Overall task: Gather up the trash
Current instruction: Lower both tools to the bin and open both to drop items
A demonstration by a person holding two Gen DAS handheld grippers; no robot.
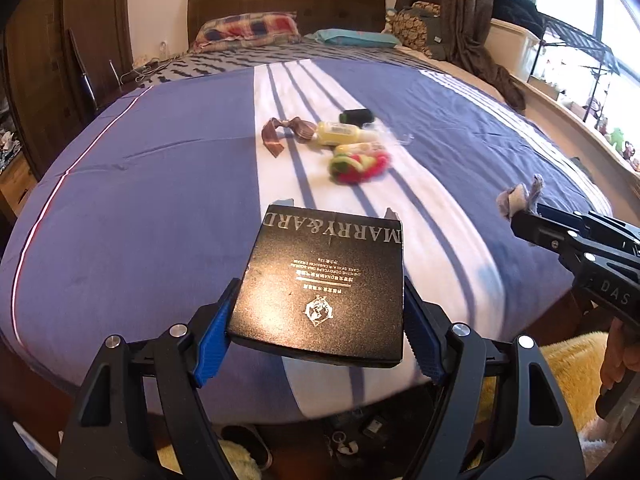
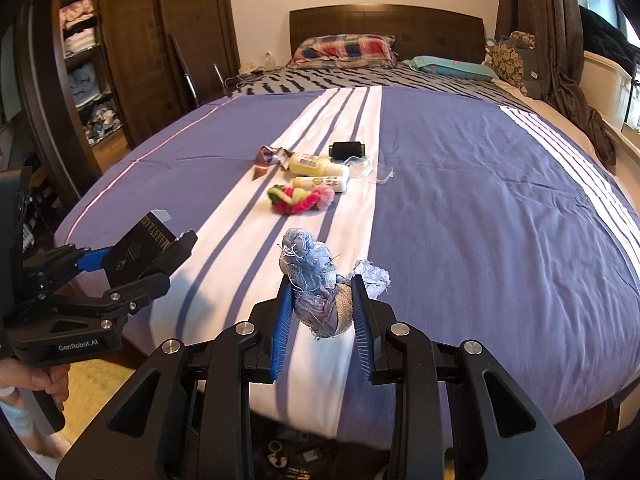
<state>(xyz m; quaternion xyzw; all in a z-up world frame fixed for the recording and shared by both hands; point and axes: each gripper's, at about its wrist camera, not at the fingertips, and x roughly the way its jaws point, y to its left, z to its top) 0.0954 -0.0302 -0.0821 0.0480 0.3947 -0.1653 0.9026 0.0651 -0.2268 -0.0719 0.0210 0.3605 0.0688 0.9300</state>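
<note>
The left claw [image 1: 316, 320] clamps a black box [image 1: 324, 280] flat; the right claw [image 2: 320, 312] pinches a frayed rag [image 2: 316, 280], both lifted off the bed [image 2: 480, 240] (presumably for binning).

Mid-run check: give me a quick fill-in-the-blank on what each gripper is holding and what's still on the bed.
1. The left gripper is shut on a flat ____ box with gold lettering.
2. The right gripper is shut on a frayed scrap of pale ____ fabric.
3. The yarn bundle lies on the bed cover's ____ stripe, nearer the grippers than the two cream bottles.
4. The dark thread spool lies ____ the headboard than the bottles.

Missing words: black; blue; white; closer to
</note>
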